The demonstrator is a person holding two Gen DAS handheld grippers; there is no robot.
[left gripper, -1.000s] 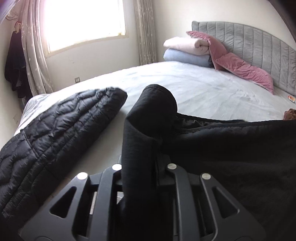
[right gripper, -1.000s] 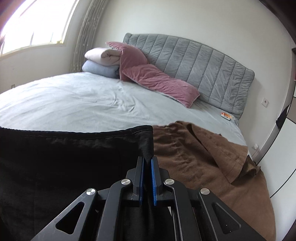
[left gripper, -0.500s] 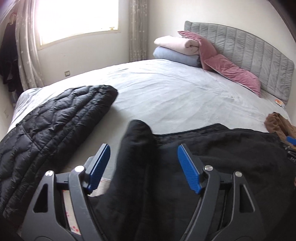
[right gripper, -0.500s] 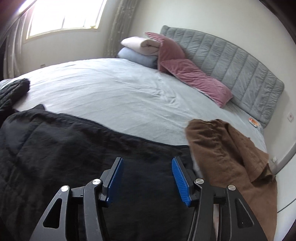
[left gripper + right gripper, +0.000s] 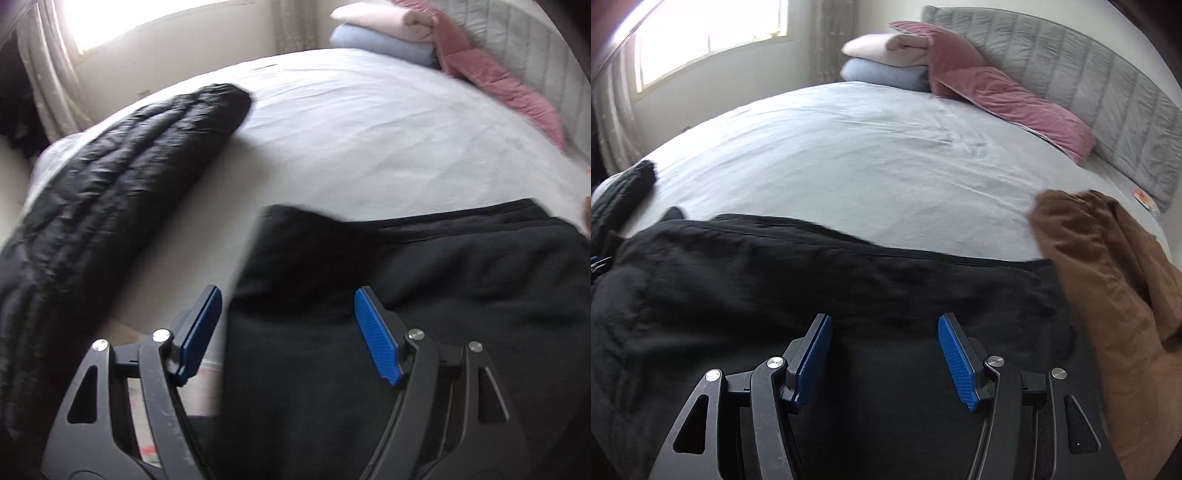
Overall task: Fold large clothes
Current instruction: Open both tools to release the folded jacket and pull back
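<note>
Large black soft-fabric garment (image 5: 849,280) lying spread across the near edge of the pale grey bed sheet (image 5: 871,162), folded layer on top, long hem edge running left to right toward the headboard side. Looking thick, matte, limp: likely moderately heavy for cloth, draping rather than holding shape, not slippery, not fragile. Bunching under its own weight at the left end, where a rounded fold or sleeve lump (image 5: 306,243) is sitting up slightly.

Best taking hold at the far hem corners or along the folded edge, pinching through both layers so the top one is not sliding off the lower. Mid-panel pinches probably just tenting the fabric.

Left gripper (image 5: 288,332) hovering over the garment's left end, blue-padded fingers (image 5: 375,341) spread wide, nothing between them; lump lying just ahead of and between the fingers, left finger hanging over the sheet beside the cloth edge. Right gripper (image 5: 884,360) likewise spread, empty, fingers (image 5: 955,360) over the black panel, far hem well ahead of the tips. Contact with cloth: cannot tell in either view.

Further out: black quilted puffer jacket (image 5: 110,184) lying to the left, apart from the garment. Brown cloth garment (image 5: 1108,280) crumpled at the right, touching or overlapping the black one's right end. Stacked pink and blue folded blankets (image 5: 886,59) and dusty-pink velvet pillows (image 5: 1008,96) sitting against the grey padded headboard (image 5: 1071,59).
</note>
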